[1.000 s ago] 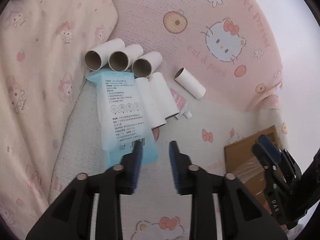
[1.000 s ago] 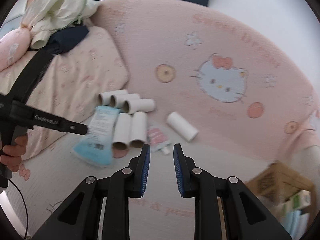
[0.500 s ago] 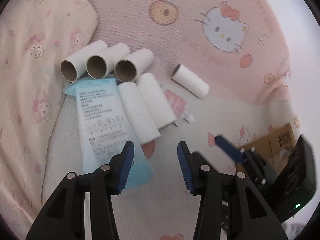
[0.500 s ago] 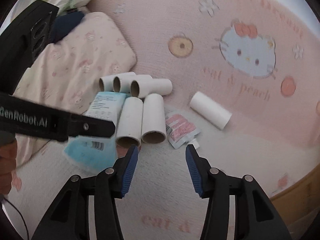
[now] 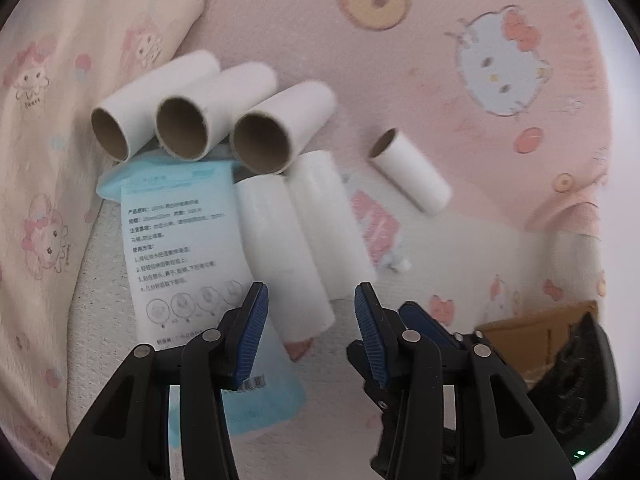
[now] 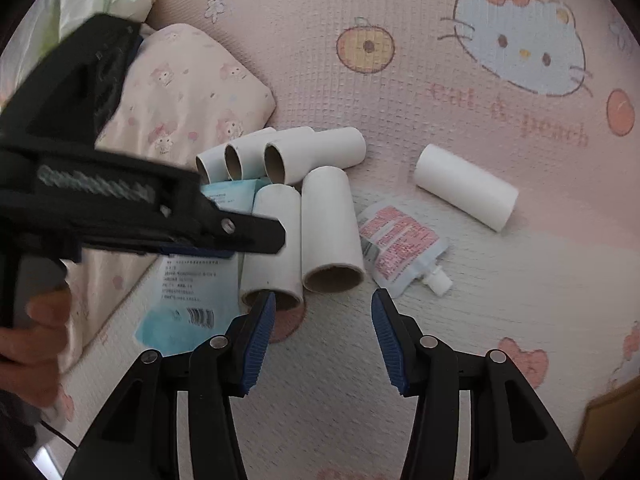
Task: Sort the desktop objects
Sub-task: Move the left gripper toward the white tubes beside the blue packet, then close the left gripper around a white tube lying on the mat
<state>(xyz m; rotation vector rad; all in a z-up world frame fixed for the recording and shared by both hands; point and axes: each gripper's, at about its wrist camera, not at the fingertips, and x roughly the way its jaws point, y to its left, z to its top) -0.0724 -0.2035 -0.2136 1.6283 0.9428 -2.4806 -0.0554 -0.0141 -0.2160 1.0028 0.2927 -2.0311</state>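
Note:
Three open-ended cardboard tubes (image 5: pixel 260 136) (image 6: pixel 316 156) lie side by side on the bed. In front of them lie two white rolls (image 5: pixel 280 248) (image 6: pixel 330 224), partly on a blue wipes pack (image 5: pixel 180 240) (image 6: pixel 188 296). A pink spout pouch (image 5: pixel 376 224) (image 6: pixel 400 244) and a lone roll (image 5: pixel 412 176) (image 6: pixel 464 186) lie to the right. My left gripper (image 5: pixel 309 300) is open, its tips straddling the near end of the left roll without pressing it. My right gripper (image 6: pixel 323 304) is open just short of the right roll's end.
A pink cartoon-cat blanket (image 5: pixel 440 40) rises behind the objects. A printed pillow (image 5: pixel 80 120) (image 6: pixel 180 92) lies at the left. A brown cardboard box (image 5: pixel 532 332) (image 6: pixel 612 412) stands at the lower right. A hand (image 6: pixel 36 340) grips the left tool's handle.
Both grippers opened wider and dropped closer to the two white rolls. The left tool now crosses the left side of the right wrist view.

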